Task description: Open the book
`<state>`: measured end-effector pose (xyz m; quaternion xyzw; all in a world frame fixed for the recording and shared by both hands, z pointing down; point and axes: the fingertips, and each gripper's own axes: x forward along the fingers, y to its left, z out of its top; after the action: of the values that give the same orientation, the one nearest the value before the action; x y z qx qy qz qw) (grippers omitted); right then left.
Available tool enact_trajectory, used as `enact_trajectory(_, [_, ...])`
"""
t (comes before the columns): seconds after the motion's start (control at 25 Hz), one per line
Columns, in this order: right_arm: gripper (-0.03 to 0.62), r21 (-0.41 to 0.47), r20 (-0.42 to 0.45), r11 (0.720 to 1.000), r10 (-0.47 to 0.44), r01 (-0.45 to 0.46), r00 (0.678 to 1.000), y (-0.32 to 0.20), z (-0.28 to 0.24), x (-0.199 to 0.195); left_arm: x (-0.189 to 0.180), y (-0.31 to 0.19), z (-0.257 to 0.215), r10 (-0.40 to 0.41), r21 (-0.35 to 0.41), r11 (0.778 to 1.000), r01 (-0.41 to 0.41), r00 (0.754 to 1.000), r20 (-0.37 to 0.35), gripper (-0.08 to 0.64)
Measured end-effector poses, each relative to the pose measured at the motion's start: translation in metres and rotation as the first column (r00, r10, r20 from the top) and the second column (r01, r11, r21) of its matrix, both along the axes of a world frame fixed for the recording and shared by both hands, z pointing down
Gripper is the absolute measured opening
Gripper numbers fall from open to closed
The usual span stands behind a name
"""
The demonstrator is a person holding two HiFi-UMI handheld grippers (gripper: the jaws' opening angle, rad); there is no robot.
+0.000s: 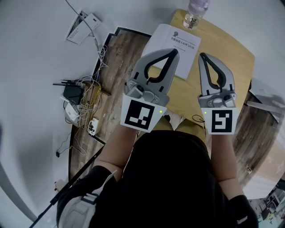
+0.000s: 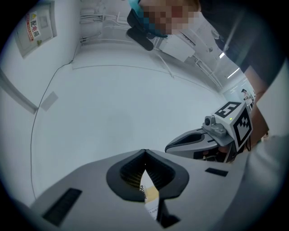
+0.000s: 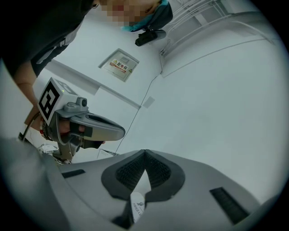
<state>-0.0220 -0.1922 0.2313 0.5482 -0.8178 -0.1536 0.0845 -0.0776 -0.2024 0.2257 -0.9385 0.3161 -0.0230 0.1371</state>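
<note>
Book [image 1: 178, 42]: thin, white, flat paper cover, closed, lying at 12 o'clock on light wood surface [image 1: 234, 62] with rounded corners. Clear plastic bottle [image 1: 196, 12] beyond it. Left claw [image 1: 174, 52]: grey jaws pressed together, empty, tip overlapping book in head view. Right claw [image 1: 202, 56], 1 o'clock: tips meeting, empty.

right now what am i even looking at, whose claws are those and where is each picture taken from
No robot here: a person holds a two-jaw gripper in each hand. The head view looks down from a camera on their head: the left gripper and right gripper hover over a wooden table. On it are a closed white book and a bottle. The other two pictures come from cameras riding on each gripper, looking along its jaws. Both pairs of jaws are shut and hold nothing.
</note>
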Motion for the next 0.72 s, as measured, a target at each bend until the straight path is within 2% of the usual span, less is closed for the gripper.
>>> enact_trajectory(0.28, [0.029, -0.003, -0.015, 1.0, -0.009, 0.009, 1.0, 0.0023, 0.0019, -0.004, -0.0011, 0.0002, 0.004, 0.007, -0.022, 1.0, -0.007, 1.0, -0.006, 0.009])
enact_trajectory(0.48, [0.028, -0.019, 0.009, 1.0, 0.002, -0.002, 1.0, 0.0022, 0.0063, 0.0011, -0.0015, -0.0009, 0.0064, 0.01, -0.017, 1.0, -0.011, 1.0, -0.002, 0.009])
enact_trajectory(0.72, [0.029, 0.005, -0.01, 1.0, -0.006, 0.006, 1.0, 0.0025, 0.005, -0.001, -0.0013, -0.0007, 0.0072, 0.017, -0.018, 1.0, -0.017, 1.0, -0.008, 0.009])
